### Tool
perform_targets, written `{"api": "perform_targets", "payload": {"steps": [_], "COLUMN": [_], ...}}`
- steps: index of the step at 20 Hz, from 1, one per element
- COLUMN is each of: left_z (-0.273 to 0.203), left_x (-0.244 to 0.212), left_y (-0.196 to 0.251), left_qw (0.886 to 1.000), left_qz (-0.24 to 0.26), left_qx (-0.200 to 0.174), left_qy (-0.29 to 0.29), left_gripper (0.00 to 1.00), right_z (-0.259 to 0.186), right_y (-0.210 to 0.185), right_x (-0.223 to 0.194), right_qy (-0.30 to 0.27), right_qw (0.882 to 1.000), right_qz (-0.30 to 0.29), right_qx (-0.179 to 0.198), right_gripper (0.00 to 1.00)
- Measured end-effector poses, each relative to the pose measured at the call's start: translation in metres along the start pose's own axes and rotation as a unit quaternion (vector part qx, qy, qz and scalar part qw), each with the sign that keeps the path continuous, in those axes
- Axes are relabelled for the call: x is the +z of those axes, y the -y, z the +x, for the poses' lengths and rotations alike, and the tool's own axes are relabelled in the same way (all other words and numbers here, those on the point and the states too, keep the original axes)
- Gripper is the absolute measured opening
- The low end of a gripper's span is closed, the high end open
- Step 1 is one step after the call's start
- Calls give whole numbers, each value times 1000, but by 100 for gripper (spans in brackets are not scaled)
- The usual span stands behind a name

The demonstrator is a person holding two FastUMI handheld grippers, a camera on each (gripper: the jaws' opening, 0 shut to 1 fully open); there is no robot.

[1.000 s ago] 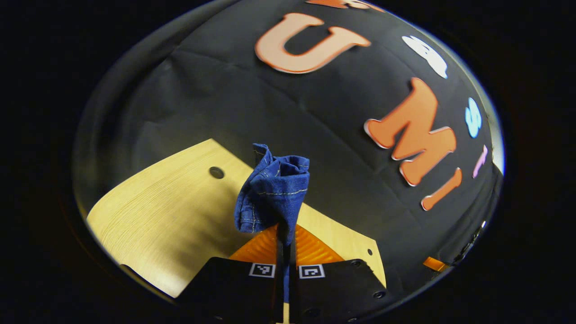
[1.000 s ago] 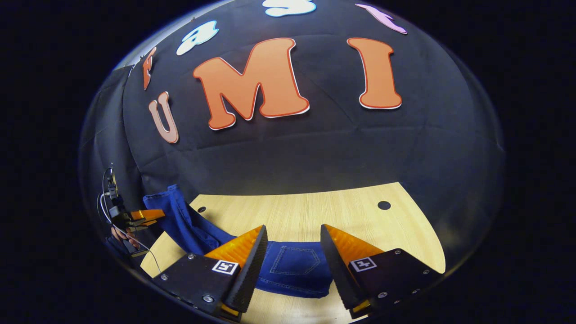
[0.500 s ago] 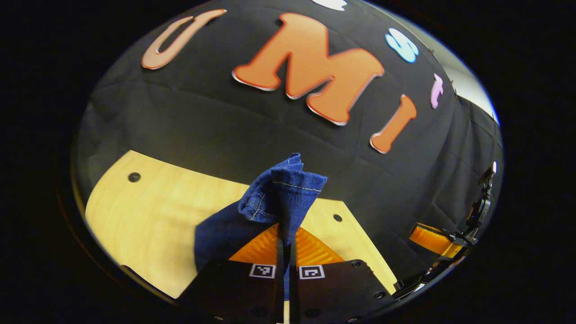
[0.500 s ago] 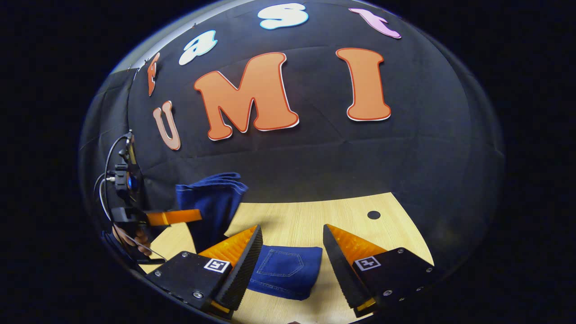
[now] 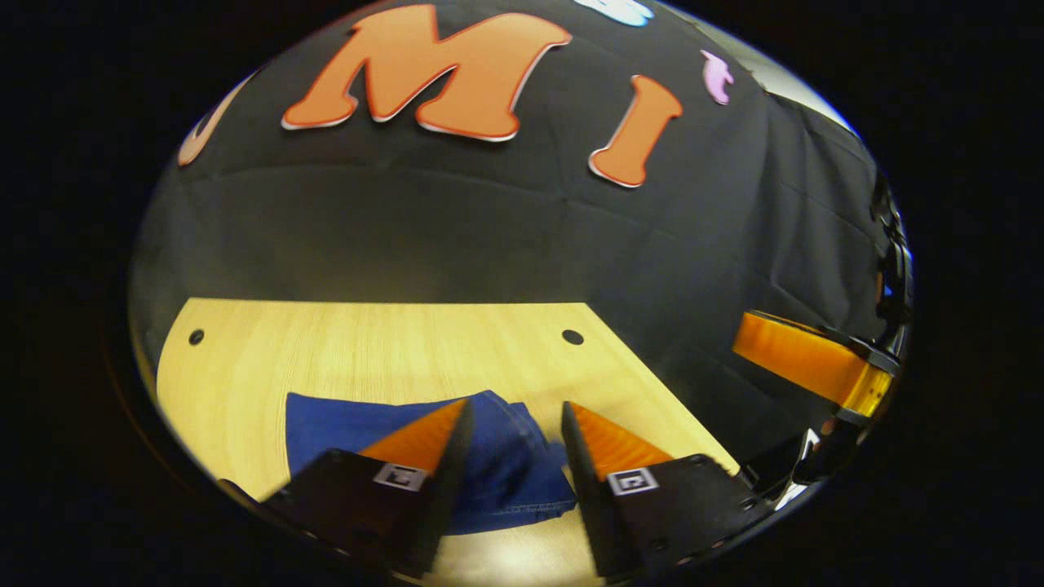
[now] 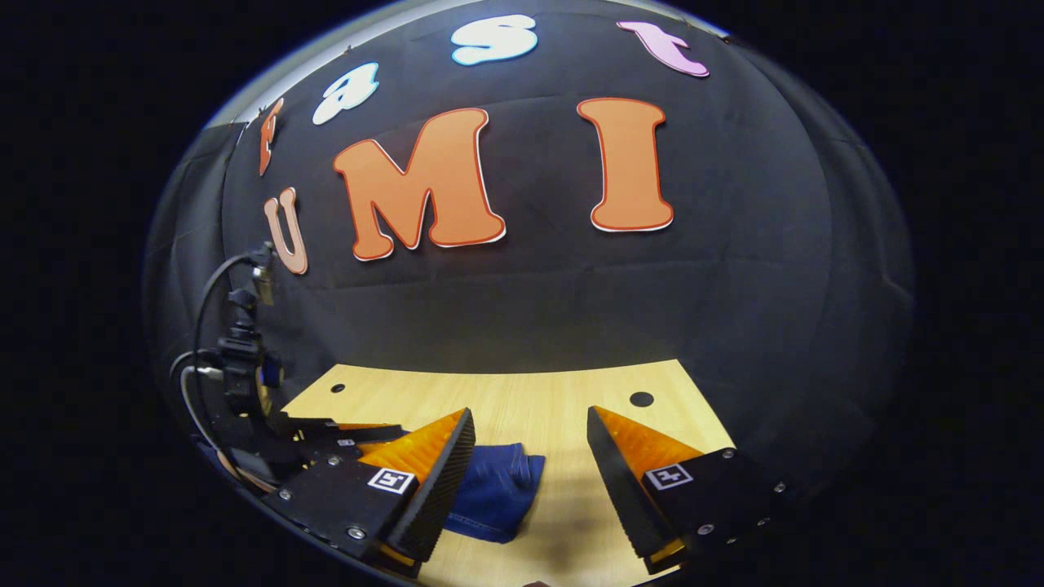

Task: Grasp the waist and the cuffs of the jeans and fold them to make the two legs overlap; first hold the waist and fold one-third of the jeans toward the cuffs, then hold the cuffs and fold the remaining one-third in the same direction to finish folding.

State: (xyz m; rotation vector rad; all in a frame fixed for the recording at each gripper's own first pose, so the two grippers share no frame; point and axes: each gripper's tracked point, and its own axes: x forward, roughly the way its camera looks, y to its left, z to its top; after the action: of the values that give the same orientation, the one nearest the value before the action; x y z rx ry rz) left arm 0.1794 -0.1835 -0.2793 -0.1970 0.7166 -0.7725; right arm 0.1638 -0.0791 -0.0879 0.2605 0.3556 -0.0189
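Left gripper: held low over the table, pointing forward and slightly down; fingers spread wide apart, gripping nothing. Seen from the right gripper view at 9 o'clock, with a cable looping above it; its fingers there are largely hidden behind the right gripper's near finger.

Right gripper: also low and level over the table, fingers parted wide, empty. In the left gripper view one of its ribbed fingers juts in at 3 o'clock, the rest cut off by the edge.

Jeans: blue denim, folded into a compact flat bundle with a rumpled upper layer and a stitched hem along the near edge; lying on the table at 6 o'clock between and behind the left gripper's fingers. In the right gripper view only the bundle's end shows.

Table: pale wood-grain top, smooth, with small round holes.
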Motion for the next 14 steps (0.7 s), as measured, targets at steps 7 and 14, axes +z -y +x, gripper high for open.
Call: {"api": "perform_targets", "payload": {"steps": [7,14], "left_z": [-84,-173], "left_x": [80,116], "left_y": [-32,-87], "left_qw": [983,940], "left_qz": [54,65], "left_qx": [75,198], "left_qy": [158,270], "left_gripper": [93,97], "right_z": [-4,-19], "right_y": [-17,-76], "right_x": [45,98], "right_qy": [76,179], "right_qw": [996,979], "right_qz": [-43,-96], "right_qx": [-13,12], "right_gripper": [94,94]}}
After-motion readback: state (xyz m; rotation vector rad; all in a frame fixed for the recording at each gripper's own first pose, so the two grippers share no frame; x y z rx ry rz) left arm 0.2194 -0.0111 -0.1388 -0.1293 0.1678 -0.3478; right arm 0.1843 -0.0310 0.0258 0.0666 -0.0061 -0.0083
